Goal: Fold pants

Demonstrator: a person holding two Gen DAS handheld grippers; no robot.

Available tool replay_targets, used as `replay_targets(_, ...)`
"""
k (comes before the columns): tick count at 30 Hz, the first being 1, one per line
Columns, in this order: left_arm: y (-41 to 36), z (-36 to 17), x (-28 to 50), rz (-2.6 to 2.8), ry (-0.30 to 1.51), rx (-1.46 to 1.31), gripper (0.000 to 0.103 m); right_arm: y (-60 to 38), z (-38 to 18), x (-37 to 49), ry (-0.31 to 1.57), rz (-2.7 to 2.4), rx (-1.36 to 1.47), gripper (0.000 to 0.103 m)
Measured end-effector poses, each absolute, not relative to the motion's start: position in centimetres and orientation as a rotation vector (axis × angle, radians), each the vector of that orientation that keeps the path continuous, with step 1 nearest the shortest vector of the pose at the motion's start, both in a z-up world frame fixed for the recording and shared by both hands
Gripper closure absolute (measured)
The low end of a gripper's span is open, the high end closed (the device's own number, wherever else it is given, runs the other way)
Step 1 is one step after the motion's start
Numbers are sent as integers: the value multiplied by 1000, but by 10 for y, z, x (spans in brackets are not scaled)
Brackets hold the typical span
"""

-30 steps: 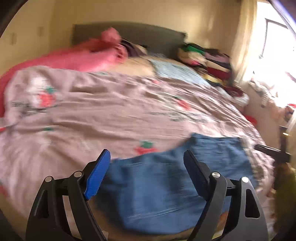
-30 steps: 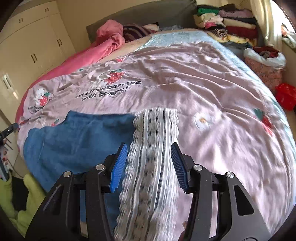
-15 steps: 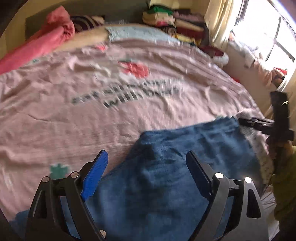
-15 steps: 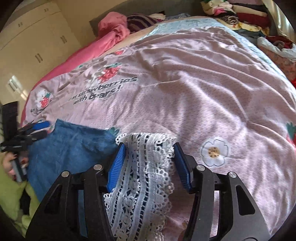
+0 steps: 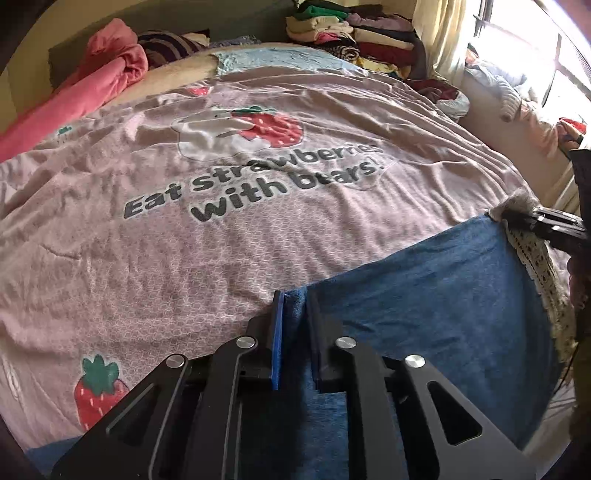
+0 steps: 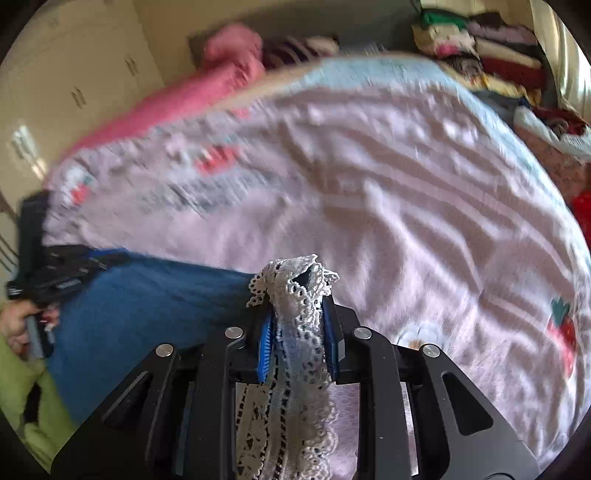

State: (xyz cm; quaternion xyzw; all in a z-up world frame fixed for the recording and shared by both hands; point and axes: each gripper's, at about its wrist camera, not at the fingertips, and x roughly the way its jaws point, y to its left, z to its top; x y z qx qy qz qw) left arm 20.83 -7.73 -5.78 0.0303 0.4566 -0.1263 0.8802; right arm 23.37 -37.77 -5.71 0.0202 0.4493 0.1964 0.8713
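The blue denim pants (image 5: pixel 436 314) with a white lace hem (image 5: pixel 535 258) lie at the near edge of the bed. My left gripper (image 5: pixel 295 306) is shut on the pants' blue corner. My right gripper (image 6: pixel 297 306) is shut on the bunched lace hem (image 6: pixel 295 291), with the blue cloth (image 6: pixel 147 314) spreading to its left. The right gripper shows at the right edge of the left wrist view (image 5: pixel 513 216), and the left gripper at the left edge of the blurred right wrist view (image 6: pixel 110 258).
The pink strawberry-print bedspread (image 5: pixel 258 184) covers the bed. A pink blanket (image 5: pixel 96 85) lies at the headboard. Folded clothes (image 5: pixel 351 33) are stacked at the far right corner. A wardrobe (image 6: pixel 74 74) stands left of the bed.
Both grippers have closed: the left on the blue corner, the right on the lace hem. Both have moved forward over the bed, and the right view is now blurred by motion.
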Motion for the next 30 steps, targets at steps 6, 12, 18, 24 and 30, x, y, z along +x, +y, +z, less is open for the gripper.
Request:
replay_targets(6, -68, -48, 199, -227, 915, 57, 67, -388, -48, 224, 892, 342, 43, 66)
replay_targets(12, -64, -27, 162, -232, 870, 65, 36, -387, -10, 175, 784, 275, -79, 41)
replay_targets(18, -73, -17, 117, -279, 858, 86, 32, -367, 2, 124, 763, 287, -165, 35)
replay_targets(24, -77, -21, 82, -313, 878, 83, 32, -342, 0, 89, 788, 297, -236, 33)
replay_targets(30, -71, -35, 61, -285, 919, 90, 32, -322, -8, 69, 820, 339, -273, 33)
